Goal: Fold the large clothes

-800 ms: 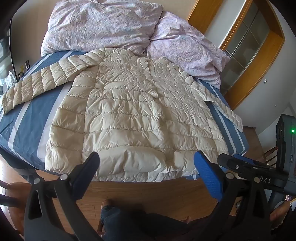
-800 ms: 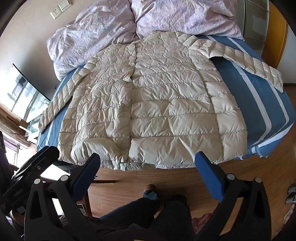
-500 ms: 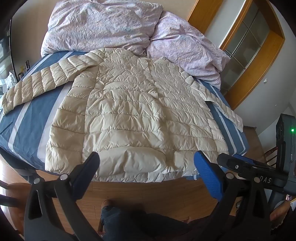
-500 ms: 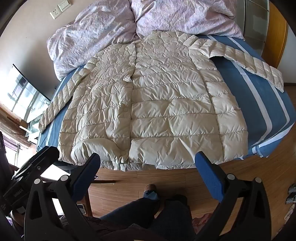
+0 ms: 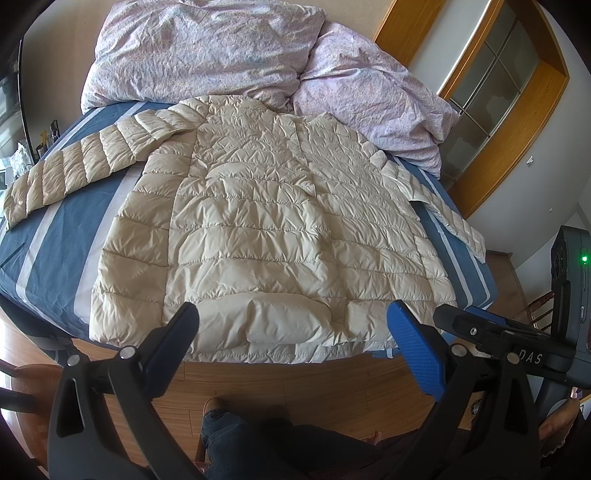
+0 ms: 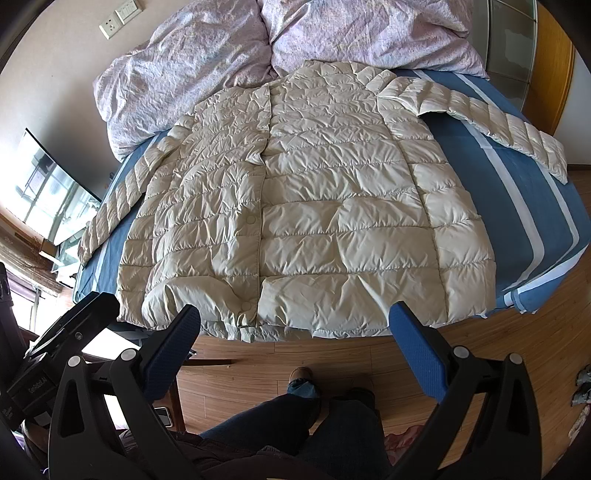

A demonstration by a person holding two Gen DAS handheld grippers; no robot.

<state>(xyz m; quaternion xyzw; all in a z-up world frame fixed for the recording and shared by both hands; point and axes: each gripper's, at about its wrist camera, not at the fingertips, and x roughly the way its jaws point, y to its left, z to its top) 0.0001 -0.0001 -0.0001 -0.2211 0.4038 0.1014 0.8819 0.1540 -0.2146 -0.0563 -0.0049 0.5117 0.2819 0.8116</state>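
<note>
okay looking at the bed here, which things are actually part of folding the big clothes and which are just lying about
Part of the job:
- cream puffer jacket, spread flat, both sleeves out
- left gripper, jaws open, nothing between them
- right gripper, jaws open, nothing between them
- blue striped bed it lies on

Just lying about:
- crumpled floral duvet at the head of the bed
- wall socket

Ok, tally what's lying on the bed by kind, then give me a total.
Cream puffer jacket: 1
Pink floral pillows: 2 (left, right)
Total: 3, all on the blue striped bed.
</note>
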